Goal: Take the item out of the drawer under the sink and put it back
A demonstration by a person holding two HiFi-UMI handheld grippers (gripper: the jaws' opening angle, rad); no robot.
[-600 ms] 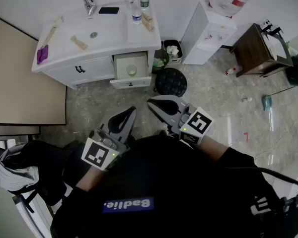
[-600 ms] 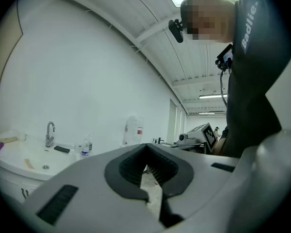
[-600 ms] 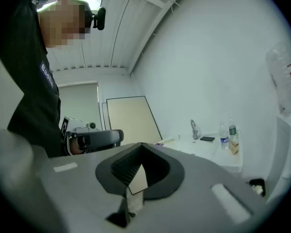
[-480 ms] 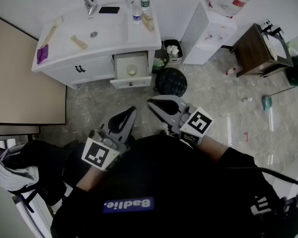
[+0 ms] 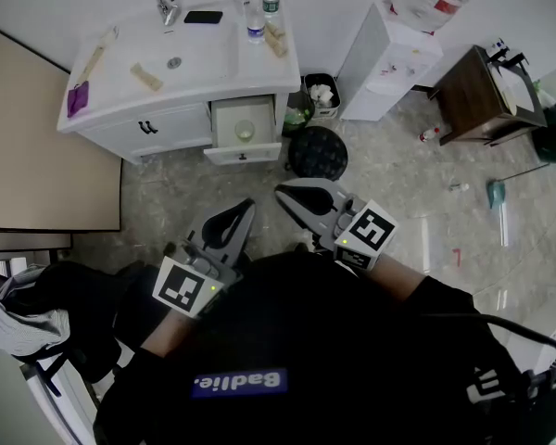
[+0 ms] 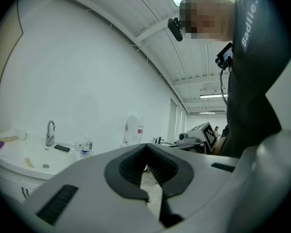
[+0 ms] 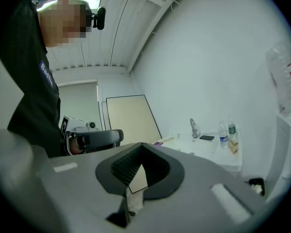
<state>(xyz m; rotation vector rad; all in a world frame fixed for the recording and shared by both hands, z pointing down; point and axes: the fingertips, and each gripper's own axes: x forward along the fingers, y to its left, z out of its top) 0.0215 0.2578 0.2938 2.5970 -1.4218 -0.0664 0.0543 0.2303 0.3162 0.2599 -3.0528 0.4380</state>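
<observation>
Room contents, left to right:

- Purple cloth (image 5: 78,99) is lying on the left end of the white sink counter (image 5: 204,63).
- Faucet (image 5: 166,6), dark phone (image 5: 203,17) and water bottle (image 5: 254,24) are sitting along the counter's back edge.
- Drawer (image 5: 230,111) under the sink is standing open, with a round pale item (image 5: 246,131) resting inside it.
- Left gripper (image 5: 242,213) is pointing level toward the cabinet, well short of it. Its jaws are closed together with nothing between them.
- Right gripper (image 5: 284,196) is hanging just beside the left one, jaws likewise pressed together and empty.
- Black round stool (image 5: 317,153) is standing just right of the drawer.
- White water dispenser (image 5: 380,63) and brown table (image 5: 477,95) are standing farther right.
</observation>
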